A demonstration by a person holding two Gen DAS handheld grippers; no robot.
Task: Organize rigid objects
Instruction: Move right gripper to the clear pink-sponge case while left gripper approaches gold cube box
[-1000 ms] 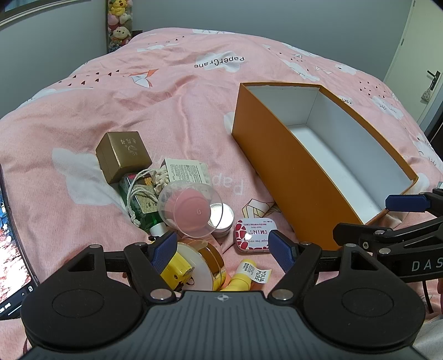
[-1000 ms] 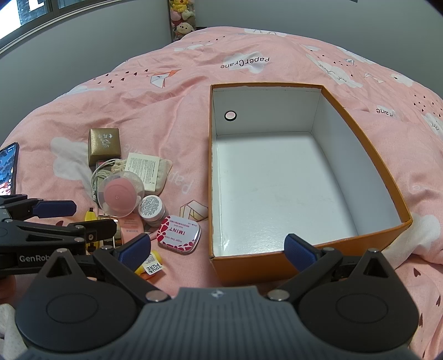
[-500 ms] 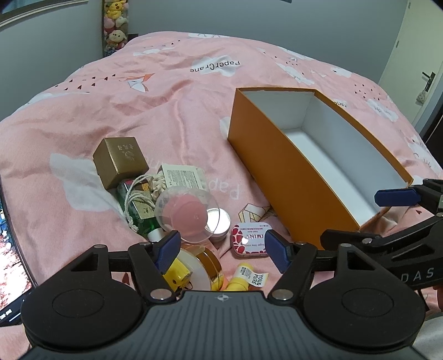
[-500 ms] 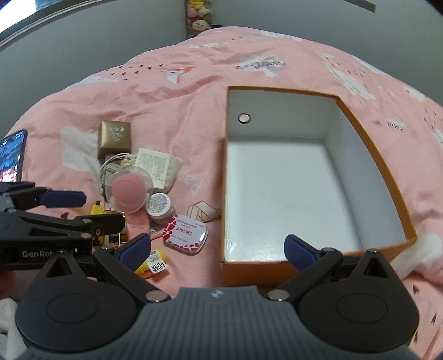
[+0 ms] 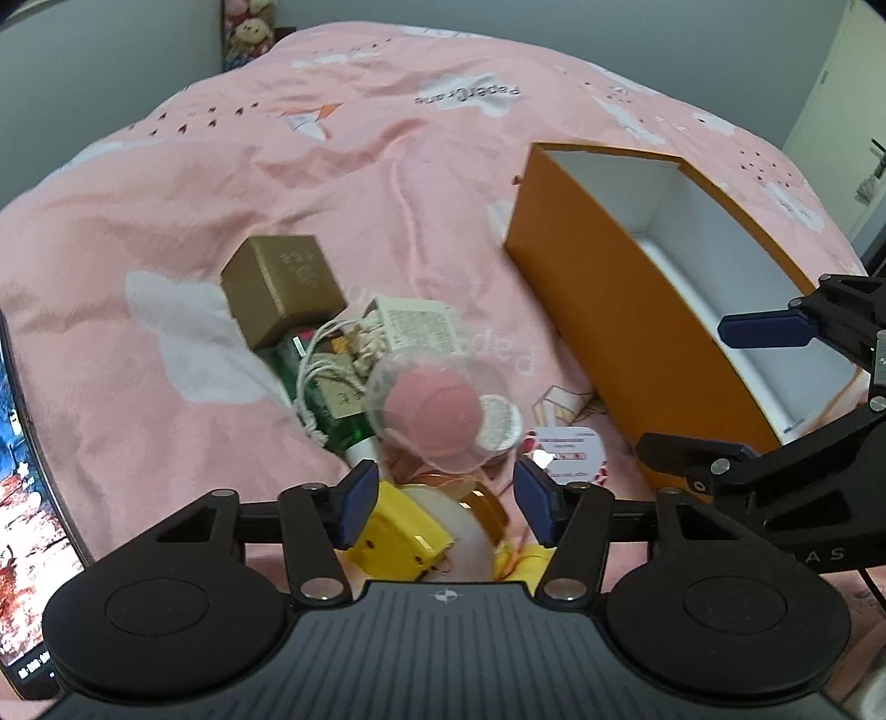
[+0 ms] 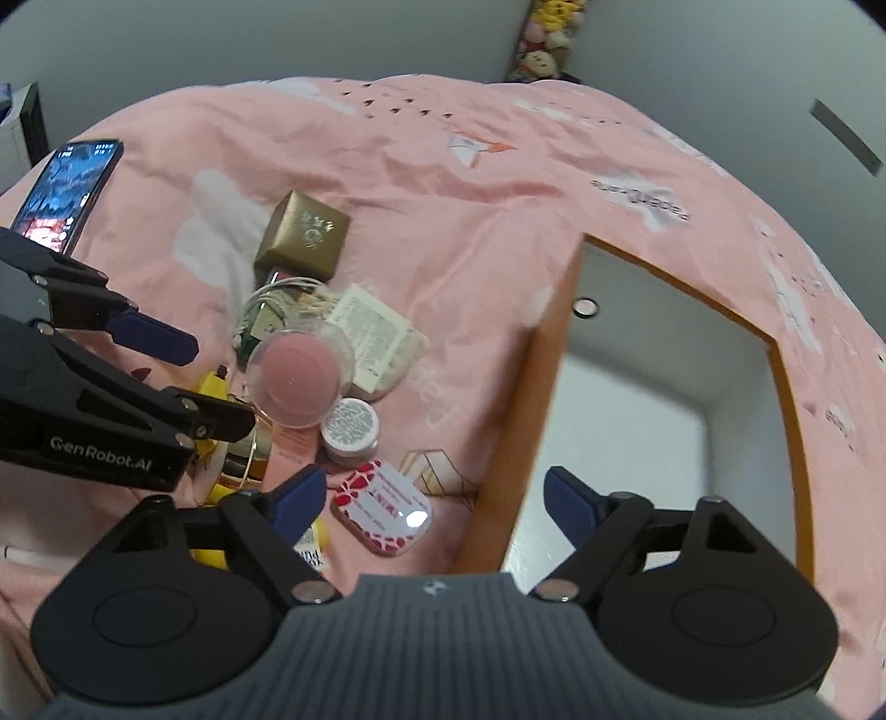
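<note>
A heap of small items lies on the pink bed: a gold box, a clear dome with a pink sponge, a small silver-lidded jar, a red-and-white mint tin, a green bottle, a yellow item and a gold-rimmed round tin. An empty orange box stands to the right. My left gripper is open just above the yellow item and round tin. My right gripper is open over the mint tin and the box's left wall.
A phone with a lit screen lies at the left of the bed and shows at the left wrist view's edge. Plush toys stand by the far wall. A door is at the far right.
My left gripper has moved forward and down towards the heap, and its fingers have narrowed a little. My right gripper has swung left, from over the box to the box's left wall and the mint tin.
</note>
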